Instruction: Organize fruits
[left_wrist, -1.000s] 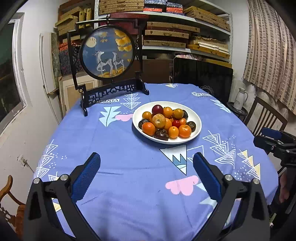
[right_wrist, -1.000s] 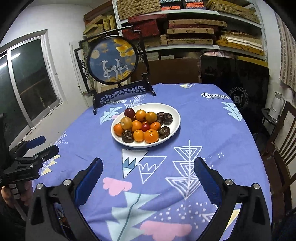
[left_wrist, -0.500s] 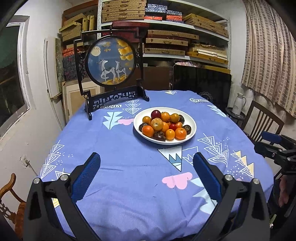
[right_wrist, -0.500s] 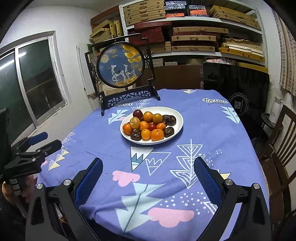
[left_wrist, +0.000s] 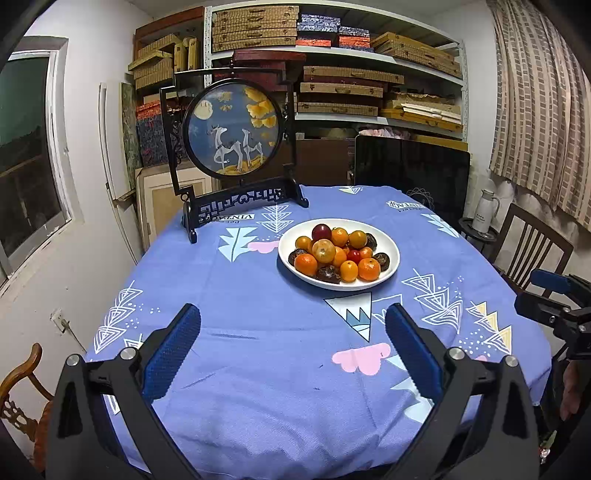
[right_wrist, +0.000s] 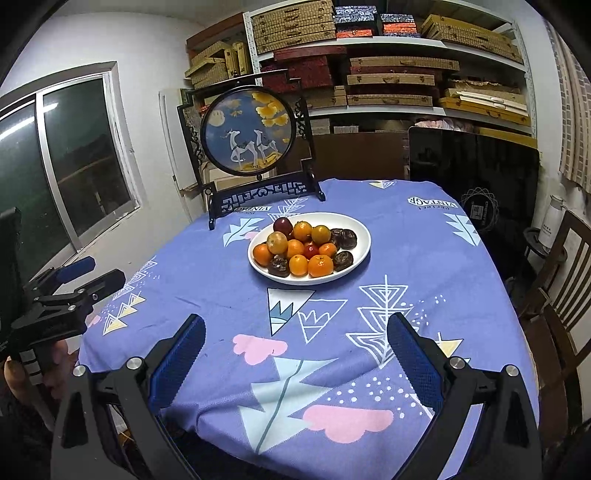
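A home dining room used for storage.
Clothed table (left_wrist: 280, 354), wooden chair (left_wrist: 532, 243), curtain (left_wrist: 539, 110), shelves of boxes (left_wrist: 332, 74).

- The left gripper (left_wrist: 291, 347), black-framed with blue ribbed pads, has drawn back from the round table under its blue patterned cloth (left_wrist: 258, 354); more of the cloth's near edge now shows below it.
- The right gripper (right_wrist: 295, 350), of the same build, has pulled back too, and the cloth's near hem has come into its view.
- The white oval plate of oranges and dark fruits (left_wrist: 391, 262) now sits farther off and looks smaller in both views.
- Both cameras have tilted up, showing more of the shelves of woven boxes (left_wrist: 332, 55).
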